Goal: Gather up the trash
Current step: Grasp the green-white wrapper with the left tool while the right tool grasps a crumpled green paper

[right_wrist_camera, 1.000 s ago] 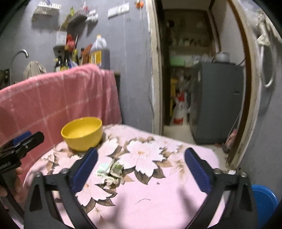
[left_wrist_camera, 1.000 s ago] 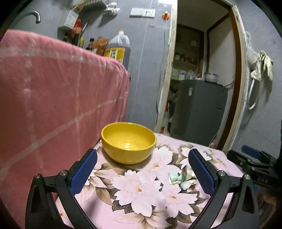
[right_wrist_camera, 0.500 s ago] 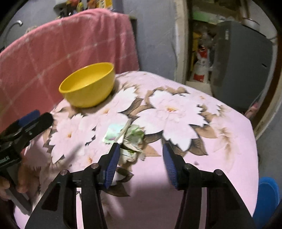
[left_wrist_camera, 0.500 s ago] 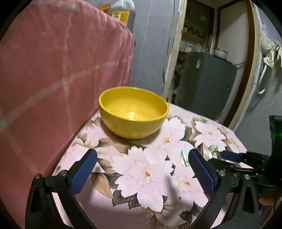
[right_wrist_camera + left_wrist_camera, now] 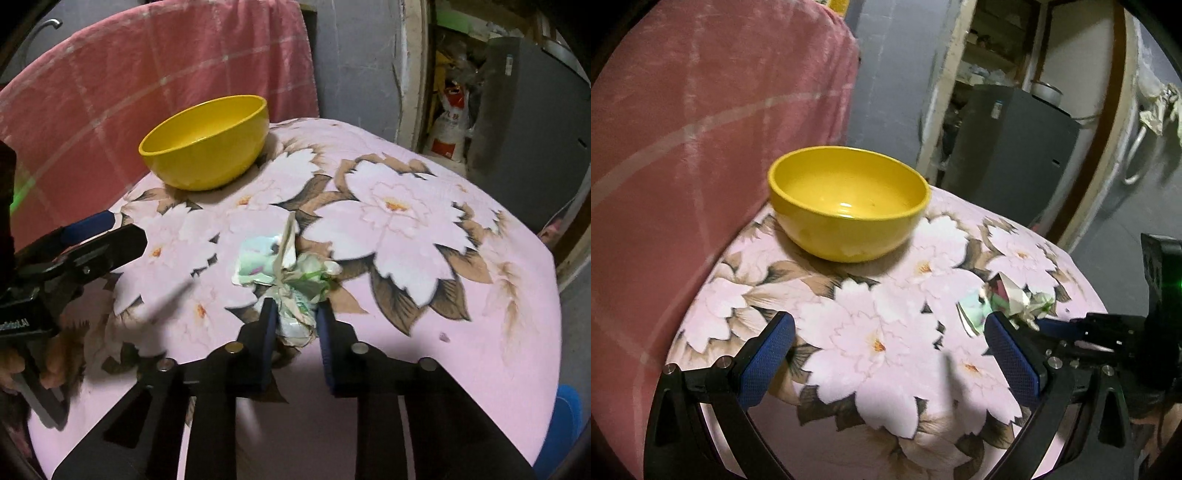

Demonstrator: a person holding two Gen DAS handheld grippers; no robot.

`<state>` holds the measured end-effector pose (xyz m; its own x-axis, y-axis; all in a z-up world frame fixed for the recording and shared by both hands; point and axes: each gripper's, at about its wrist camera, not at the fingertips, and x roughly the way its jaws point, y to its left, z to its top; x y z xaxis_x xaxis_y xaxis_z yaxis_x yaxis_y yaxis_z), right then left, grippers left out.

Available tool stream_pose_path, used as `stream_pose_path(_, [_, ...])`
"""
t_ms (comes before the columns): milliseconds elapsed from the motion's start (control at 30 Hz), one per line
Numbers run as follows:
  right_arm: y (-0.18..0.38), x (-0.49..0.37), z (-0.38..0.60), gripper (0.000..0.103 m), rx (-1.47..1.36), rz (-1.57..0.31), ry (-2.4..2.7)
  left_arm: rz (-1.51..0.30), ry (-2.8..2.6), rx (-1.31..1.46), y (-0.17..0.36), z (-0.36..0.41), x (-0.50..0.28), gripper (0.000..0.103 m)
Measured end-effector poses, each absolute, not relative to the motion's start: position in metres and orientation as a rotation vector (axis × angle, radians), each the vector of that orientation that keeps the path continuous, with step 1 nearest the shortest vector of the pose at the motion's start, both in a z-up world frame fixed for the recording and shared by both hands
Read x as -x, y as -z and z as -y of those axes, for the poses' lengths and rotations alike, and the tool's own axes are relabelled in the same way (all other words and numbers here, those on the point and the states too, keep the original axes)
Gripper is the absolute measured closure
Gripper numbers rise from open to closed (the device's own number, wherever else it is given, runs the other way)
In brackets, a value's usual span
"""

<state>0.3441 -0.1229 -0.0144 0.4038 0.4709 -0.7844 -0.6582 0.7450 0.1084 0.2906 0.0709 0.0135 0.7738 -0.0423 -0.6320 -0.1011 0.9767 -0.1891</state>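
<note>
The right gripper [image 5: 293, 314] clamps the crumpled green-and-white paper wrapper [image 5: 284, 266] on the floral pink cloth [image 5: 424, 295], the left gripper [image 5: 886, 354] gapes empty; next comes a lift, likely toward the far-left yellow ceramic bowl [image 5: 207, 144].

Left gripper [image 5: 888, 354]: black angular frame, two fingers [image 5: 764, 360] faced with blue knurled pads, silver screw heads at the joints. Right gripper [image 5: 293, 326]: same build, black struts, blue pads, round silver screws. White lettering on the left gripper's black body, seen reversed from the right wrist. Bare skin of left hand [image 5: 22, 365] visible.
</note>
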Motion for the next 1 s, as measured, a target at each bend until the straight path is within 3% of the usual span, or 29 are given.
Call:
stream_pose_path(667, [0.003, -0.329, 0.204, 0.086, 0.023, -0.765, -0.573, -0.885, 0.144, 0.05, 0.001, -0.002, -0.346, 0.007])
stream_pose_path(767, [0.004, -0.328, 0.203, 0.086, 0.019, -0.763, -0.581, -0.898, 0.145, 0.011, 0.001, 0.007, -0.357, 0.014])
stream_pose_path(1000, [0.005, -0.327, 0.204, 0.086, 0.015, -0.761, -0.59, -0.945, 0.137, -0.029, 0.01, 0.014, -0.376, 0.041])
